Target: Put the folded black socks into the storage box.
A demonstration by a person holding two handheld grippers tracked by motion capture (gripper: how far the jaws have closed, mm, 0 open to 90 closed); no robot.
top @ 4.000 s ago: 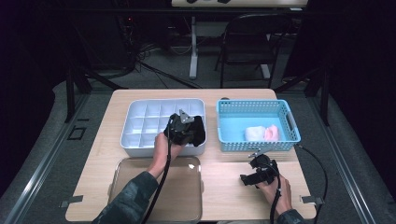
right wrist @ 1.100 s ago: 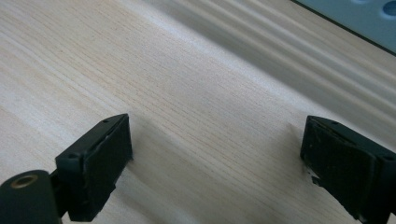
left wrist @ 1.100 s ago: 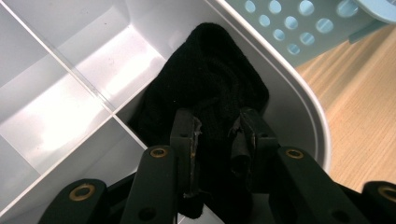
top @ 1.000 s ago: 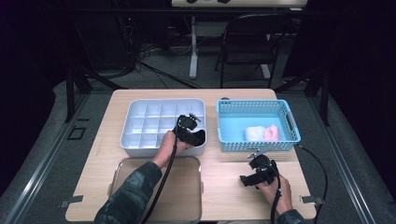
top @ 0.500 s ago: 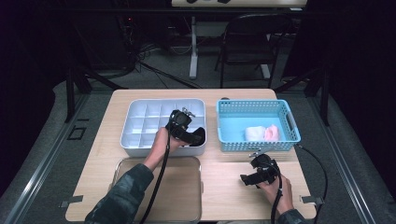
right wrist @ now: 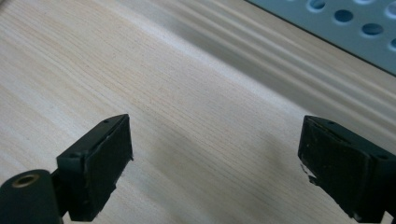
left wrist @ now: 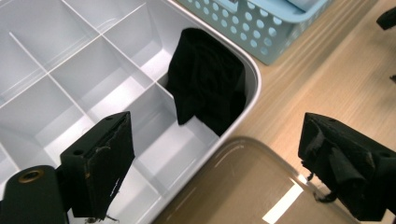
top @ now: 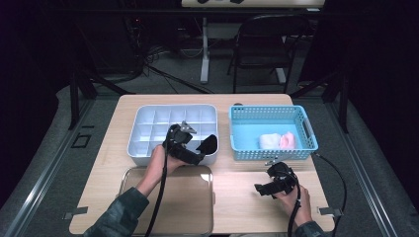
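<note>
A folded black cloth [left wrist: 205, 88] lies in the front right corner compartment of the white divided tray [left wrist: 70, 70], leaning on its wall. In the high view the same cloth [top: 210, 143] sits at the tray's [top: 148, 123] near right corner. My left gripper [left wrist: 224, 172] hovers just behind it over the tray's front edge. Its jaws have just been opening and stand open with nothing between them. In the high view the left gripper [top: 190, 150] is to the left of the cloth. My right gripper [top: 262, 189] rests open over bare wood [right wrist: 196, 93], empty.
A blue perforated basket [top: 247, 143] stands right of the tray and holds a white bundle [top: 269, 139] and a pink one [top: 288, 140]. A clear shallow lid [top: 168, 207] lies at the table's front left, under my left forearm. The basket's wall [right wrist: 364, 28] is just ahead of the right gripper.
The left gripper has opened, let go of the black cloth in the corner compartment, and drawn back to the left and up. The right gripper has stayed where it was.
</note>
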